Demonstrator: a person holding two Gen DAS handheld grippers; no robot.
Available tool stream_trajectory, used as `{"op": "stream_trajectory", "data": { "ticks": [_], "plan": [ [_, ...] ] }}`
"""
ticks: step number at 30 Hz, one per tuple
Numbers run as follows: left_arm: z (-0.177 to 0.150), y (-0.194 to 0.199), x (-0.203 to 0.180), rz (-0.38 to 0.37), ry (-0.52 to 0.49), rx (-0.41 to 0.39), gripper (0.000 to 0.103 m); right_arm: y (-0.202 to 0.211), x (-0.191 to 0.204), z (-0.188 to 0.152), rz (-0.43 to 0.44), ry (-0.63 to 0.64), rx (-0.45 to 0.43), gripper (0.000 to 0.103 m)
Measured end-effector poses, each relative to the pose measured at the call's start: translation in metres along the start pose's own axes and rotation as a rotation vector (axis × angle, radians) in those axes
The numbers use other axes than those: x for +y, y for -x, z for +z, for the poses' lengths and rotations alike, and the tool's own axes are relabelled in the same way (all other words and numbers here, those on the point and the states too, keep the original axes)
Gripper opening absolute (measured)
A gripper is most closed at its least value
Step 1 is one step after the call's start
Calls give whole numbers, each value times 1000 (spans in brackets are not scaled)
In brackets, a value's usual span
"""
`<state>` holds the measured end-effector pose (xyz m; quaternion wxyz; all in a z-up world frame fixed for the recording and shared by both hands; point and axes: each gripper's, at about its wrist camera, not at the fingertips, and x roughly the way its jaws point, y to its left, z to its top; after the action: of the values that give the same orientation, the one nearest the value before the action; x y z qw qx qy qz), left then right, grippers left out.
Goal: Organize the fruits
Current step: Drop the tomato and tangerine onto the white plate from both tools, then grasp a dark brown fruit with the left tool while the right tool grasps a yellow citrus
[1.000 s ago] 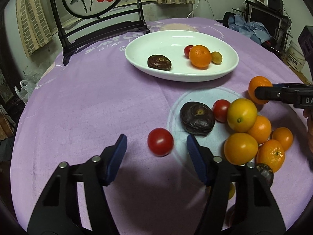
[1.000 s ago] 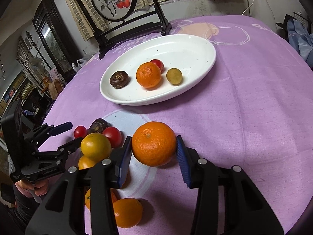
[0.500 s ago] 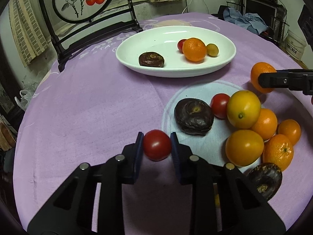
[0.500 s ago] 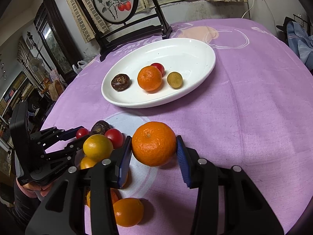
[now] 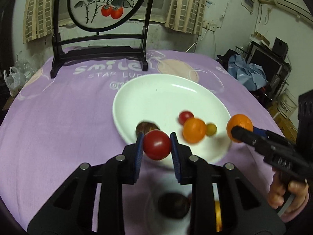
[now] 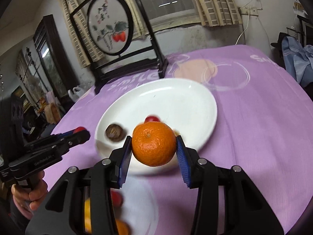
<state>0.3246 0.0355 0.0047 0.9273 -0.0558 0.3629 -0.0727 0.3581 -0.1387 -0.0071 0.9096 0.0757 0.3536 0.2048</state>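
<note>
Each fisheye camera sits just behind its own gripper, angled down along the fingers. Both face the white oval plate point(image 5: 140, 96) point(image 6: 195, 101) on the purple tablecloth point(image 5: 58, 121) point(image 6: 264, 117) and the black-framed round painted screen point(image 5: 105, 4) point(image 6: 110, 25) behind, the left view seeing them from the left.

plate fruits point(image 5: 193, 130) blurred (motion), pile half-hidden

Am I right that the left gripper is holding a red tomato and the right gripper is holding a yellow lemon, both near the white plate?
Not quite. The right gripper holds an orange mandarin, not a yellow lemon, as the right wrist view shows. The left gripper does hold a red tomato, and both are near the white plate.
</note>
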Motion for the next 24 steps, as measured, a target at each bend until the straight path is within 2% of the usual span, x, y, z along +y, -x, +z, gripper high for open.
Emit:
{"op": "stream_trajectory", "data": {
  "ticks": [5,11,12,13,15,17,20,24],
  "plan": [
    [22,-42,-6,31,-7,41,28,-26,-11,9,3,-21,28,45],
    [27,-57,-1,55,6,66,31,-38,-10,10,20,-9,43,46],
    [26,-56,-1,56,8,63,45,-37,-10,9,16,-5,43,46],
    [27,-55,0,59,9,57,71,-34,-9,9,13,-6,42,48],
    [26,-42,1,86,17,25,93,-21,-9,10,24,-20,17,54],
    [27,-25,4,93,30,-4,93,-1,-3,11,68,-12,-19,56],
    [21,3,11,81,73,-25,101,28,12,5,95,47,-75,63],
    [-2,23,19,117,87,-16,101,37,33,-16,149,111,-35,63]
  ]
}}
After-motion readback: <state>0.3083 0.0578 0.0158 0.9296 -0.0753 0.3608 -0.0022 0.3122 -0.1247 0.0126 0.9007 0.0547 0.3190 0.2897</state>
